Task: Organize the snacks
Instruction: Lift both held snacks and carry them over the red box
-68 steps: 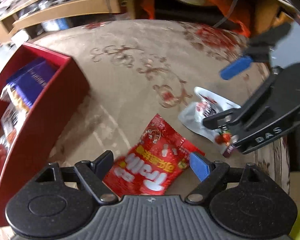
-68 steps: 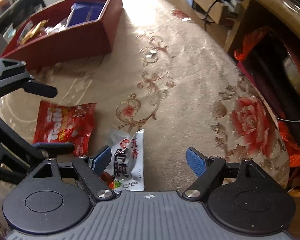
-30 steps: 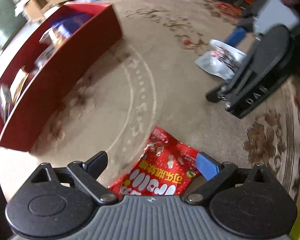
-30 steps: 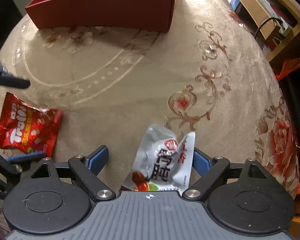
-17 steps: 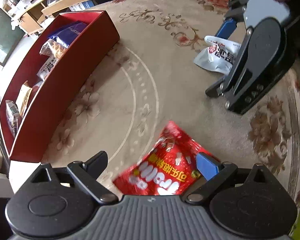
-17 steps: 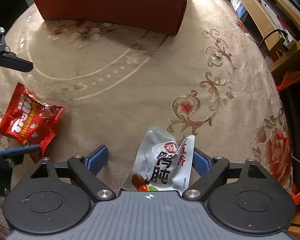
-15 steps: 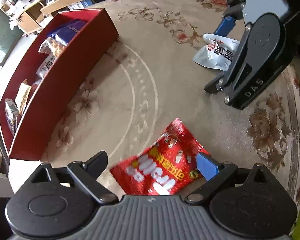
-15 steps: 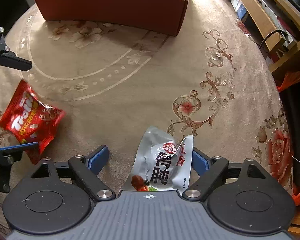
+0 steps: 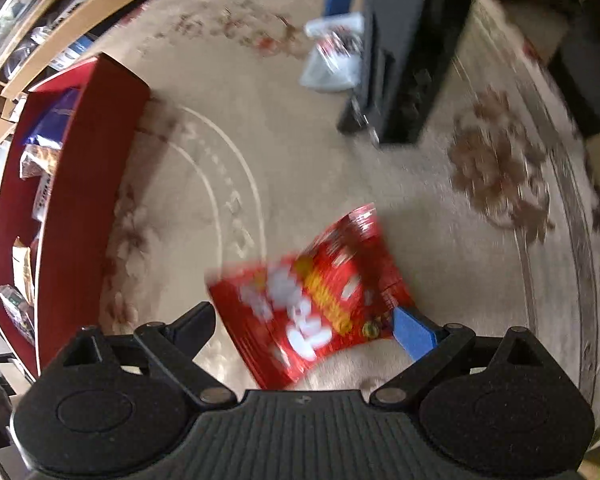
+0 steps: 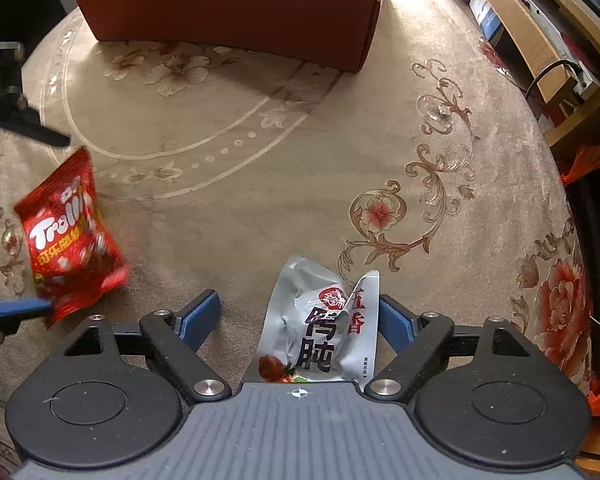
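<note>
Box [image 10: 236, 12] of snacks lies ahead-left of both grippers. Left gripper [image 9: 304, 324], jaws wide, has red Trolli bag [image 9: 316, 296] dangling off its blue finger, long axis tilted; grip uncertain. Right gripper [image 10: 300, 316] wide too, silver pouch [image 10: 324, 328] against right finger, lengthwise toward box

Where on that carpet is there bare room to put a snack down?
The carpet is bare between the red box, the red Trolli bag and the silver pouch. The box itself already holds several packets.

Red Trolli bag [image 9: 316, 300] motion-blurred at lower centre, silver pouch [image 10: 324, 332] bottom hidden behind tool body, red box [image 10: 236, 12] cropped at top edge
</note>
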Demonstrator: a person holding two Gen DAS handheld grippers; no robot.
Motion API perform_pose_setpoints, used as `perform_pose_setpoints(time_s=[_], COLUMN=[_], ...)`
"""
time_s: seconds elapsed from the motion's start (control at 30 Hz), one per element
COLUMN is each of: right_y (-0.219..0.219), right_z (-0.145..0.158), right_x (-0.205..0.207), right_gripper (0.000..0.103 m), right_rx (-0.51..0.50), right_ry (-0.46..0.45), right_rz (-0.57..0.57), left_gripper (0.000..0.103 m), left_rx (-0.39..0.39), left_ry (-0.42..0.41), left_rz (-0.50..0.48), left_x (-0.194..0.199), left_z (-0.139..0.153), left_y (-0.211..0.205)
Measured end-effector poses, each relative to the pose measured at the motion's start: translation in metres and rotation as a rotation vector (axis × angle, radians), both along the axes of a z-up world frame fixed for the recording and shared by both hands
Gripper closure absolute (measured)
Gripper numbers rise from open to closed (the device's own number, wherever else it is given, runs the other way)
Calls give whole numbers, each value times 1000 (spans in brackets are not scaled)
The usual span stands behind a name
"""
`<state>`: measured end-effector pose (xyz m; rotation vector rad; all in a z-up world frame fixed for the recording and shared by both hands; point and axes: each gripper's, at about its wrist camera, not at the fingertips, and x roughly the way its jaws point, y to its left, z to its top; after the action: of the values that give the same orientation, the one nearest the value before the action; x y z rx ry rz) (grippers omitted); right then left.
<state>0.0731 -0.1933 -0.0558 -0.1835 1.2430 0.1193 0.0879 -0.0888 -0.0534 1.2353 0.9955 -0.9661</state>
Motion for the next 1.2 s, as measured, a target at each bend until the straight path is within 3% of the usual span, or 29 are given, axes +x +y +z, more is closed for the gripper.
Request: perform_pose_setpoints(time_s=[0.1, 0.23, 0.37, 0.43, 0.5, 0.57, 0.63, 0.67, 0.8, 0.93, 1.03, 1.2], right_y=[-1, 0, 3, 3, 4, 2, 1, 0, -1, 0, 2, 3], right_z=[0, 0, 1, 1, 1, 1, 2, 2, 3, 4, 6, 8], right_x=[0, 1, 1, 1, 1, 1, 0, -1, -3, -4, -5, -8], right_gripper=[15, 15, 15, 15, 15, 15, 15, 15, 15, 16, 20, 27], right_rx=[1, -1, -13, -12, -10, -3, 2, 1, -2, -7, -9, -9], right_ry=[1, 5, 1, 1, 1, 0, -2, -3, -7, -8, -10, -15], right_rz=[3, 7, 16, 12, 11, 11, 17, 20, 20, 28, 30, 30], left_gripper=[8, 8, 9, 10, 10, 10, 8, 5, 8, 10, 16, 16], left_rx=[18, -74, -252, -384, -448, -502, -567, -583, -519, -530, -437, -509], left_ry=[27, 66, 245, 277, 291, 268, 316, 305, 195, 113, -15, 97], left_rz=[68, 303, 702, 912, 1000, 1169, 1322, 1351, 1354, 1459, 1428, 1502], left_x=[-2, 3, 29, 37, 38, 40, 45, 44, 47, 65, 71, 43], left_z=[-7, -6, -2, 5, 9, 8, -3, -5, 0, 0, -4, 4], left_y=[10, 32, 54, 64, 68, 75, 81, 80, 56, 49, 32, 56])
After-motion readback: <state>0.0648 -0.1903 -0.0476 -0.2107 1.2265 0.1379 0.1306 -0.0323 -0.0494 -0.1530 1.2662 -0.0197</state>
